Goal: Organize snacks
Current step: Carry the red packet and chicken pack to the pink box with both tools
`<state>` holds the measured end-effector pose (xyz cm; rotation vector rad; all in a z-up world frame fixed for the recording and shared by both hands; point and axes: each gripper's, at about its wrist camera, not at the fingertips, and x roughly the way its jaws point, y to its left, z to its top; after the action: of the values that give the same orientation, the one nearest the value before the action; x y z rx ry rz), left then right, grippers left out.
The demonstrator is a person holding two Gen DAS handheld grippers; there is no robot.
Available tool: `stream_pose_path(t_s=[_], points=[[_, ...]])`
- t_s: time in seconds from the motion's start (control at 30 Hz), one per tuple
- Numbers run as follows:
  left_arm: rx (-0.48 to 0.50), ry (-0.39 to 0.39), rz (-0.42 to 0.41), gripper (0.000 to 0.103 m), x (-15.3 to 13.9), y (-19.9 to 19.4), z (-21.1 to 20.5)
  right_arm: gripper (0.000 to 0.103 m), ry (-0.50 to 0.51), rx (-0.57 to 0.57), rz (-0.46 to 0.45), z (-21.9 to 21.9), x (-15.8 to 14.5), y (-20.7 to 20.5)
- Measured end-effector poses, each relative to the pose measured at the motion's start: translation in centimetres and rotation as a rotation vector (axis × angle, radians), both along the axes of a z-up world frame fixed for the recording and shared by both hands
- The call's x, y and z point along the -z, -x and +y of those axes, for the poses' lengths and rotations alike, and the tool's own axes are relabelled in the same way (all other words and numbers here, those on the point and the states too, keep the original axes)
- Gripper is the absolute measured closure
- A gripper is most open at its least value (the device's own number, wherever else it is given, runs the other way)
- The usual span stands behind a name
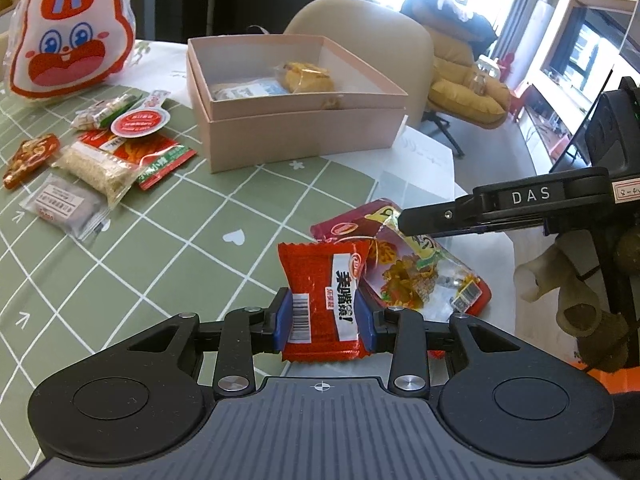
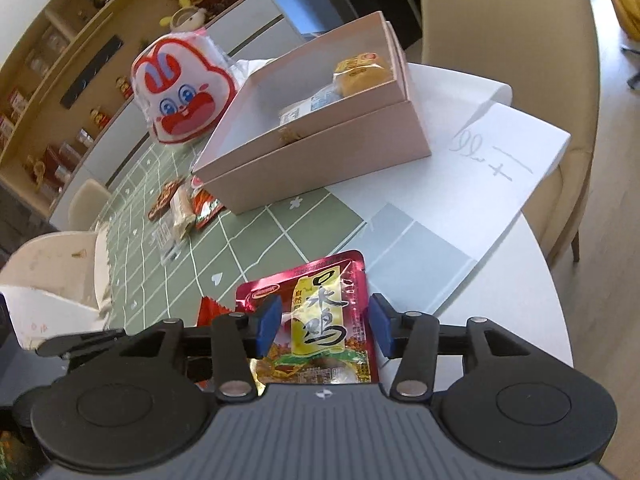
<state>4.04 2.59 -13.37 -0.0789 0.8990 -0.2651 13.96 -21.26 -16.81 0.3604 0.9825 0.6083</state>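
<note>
My left gripper [image 1: 325,320] is shut on a small red snack packet [image 1: 324,296], its blue pads pressing on both sides, just above the green checked tablecloth [image 1: 200,240]. Right of it a maroon and yellow snack pouch [image 1: 404,276] lies flat on the table. My right gripper [image 2: 324,326] hovers over this pouch [image 2: 320,320] with its blue pads apart, straddling it without pressing. A black finger [image 1: 440,216] of the right gripper reaches over the pouch's far end. The open pink box [image 1: 296,136] stands farther back, holding a yellow pastry [image 1: 308,76] and a pale packet.
Several loose snack packets [image 1: 100,160] lie at the left. A rabbit-face bag [image 1: 72,32] stands behind them. A white paper sheet [image 2: 500,168] lies right of the pink box [image 2: 320,168], near the round table's edge. A beige chair [image 2: 520,40] stands beyond.
</note>
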Motion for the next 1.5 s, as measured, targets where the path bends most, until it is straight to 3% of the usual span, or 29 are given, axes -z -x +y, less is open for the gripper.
stream_pose_path(t_s=[0.2, 0.37, 0.43, 0.53, 0.63, 0.67, 0.7, 0.77, 0.93, 1.07, 1.17, 1.27, 1.33, 1.4, 1.5], points=[[0.015, 0.003, 0.001, 0.064, 0.3, -0.2, -0.2, 0.055, 0.062, 0.092, 0.029, -0.4, -0.4, 1.2], [0.029, 0.024, 0.006, 0.064, 0.7, -0.6, -0.1, 0.054, -0.036, 0.029, 0.103, -0.7, 0.1, 1.8], [0.03, 0.023, 0.005, 0.064, 0.7, -0.6, -0.2, 0.062, -0.102, 0.019, 0.132, -0.7, 0.2, 1.8], [0.021, 0.035, 0.002, 0.064, 0.8, -0.5, 0.2, 0.066, -0.188, -0.04, 0.097, -0.4, -0.8, 2.3], [0.005, 0.035, 0.001, 0.064, 0.8, -0.5, 0.4, 0.067, -0.15, -0.068, 0.079, 0.5, -1.4, 2.1], [-0.001, 0.03, -0.001, 0.064, 0.7, -0.4, 0.4, 0.071, -0.13, -0.064, 0.094, 0.9, -1.1, 1.7], [-0.002, 0.027, 0.0, 0.065, 0.6, -0.2, 0.4, 0.087, -0.117, -0.061, 0.111, 1.1, -0.7, 1.3], [0.002, 0.031, -0.002, 0.065, 0.1, 0.4, 0.4, 0.087, -0.122, -0.057, 0.139, 1.0, -0.3, 1.0], [0.0, 0.03, -0.053, 0.065, -2.1, 2.3, 0.0, 0.088, -0.077, -0.097, 0.023, 0.2, -3.6, 1.8], [-0.018, 0.091, -0.152, 0.065, -5.9, 2.5, 0.2, 0.088, -0.06, -0.105, -0.062, -1.0, -7.2, 1.7], [-0.003, 0.107, -0.269, 0.065, -10.2, 0.5, 0.2, 0.088, -0.047, -0.125, -0.168, -1.3, -11.2, 0.5], [0.008, 0.064, -0.414, 0.065, -15.2, -3.2, 0.2, 0.088, -0.012, -0.14, -0.294, -0.4, -16.1, -2.0], [0.007, 0.036, -0.459, 0.063, -17.5, -6.3, 0.3, 0.088, 0.011, -0.138, -0.359, 0.2, -18.9, -4.1], [-0.008, 0.045, -0.435, 0.06, -18.0, -10.1, 0.7, 0.088, 0.059, -0.122, -0.436, 1.4, -21.3, -6.4], [-0.042, 0.178, -0.31, 0.049, -14.7, -16.5, 1.8, 0.088, 0.112, -0.077, -0.465, 2.6, -22.4, -9.8]])
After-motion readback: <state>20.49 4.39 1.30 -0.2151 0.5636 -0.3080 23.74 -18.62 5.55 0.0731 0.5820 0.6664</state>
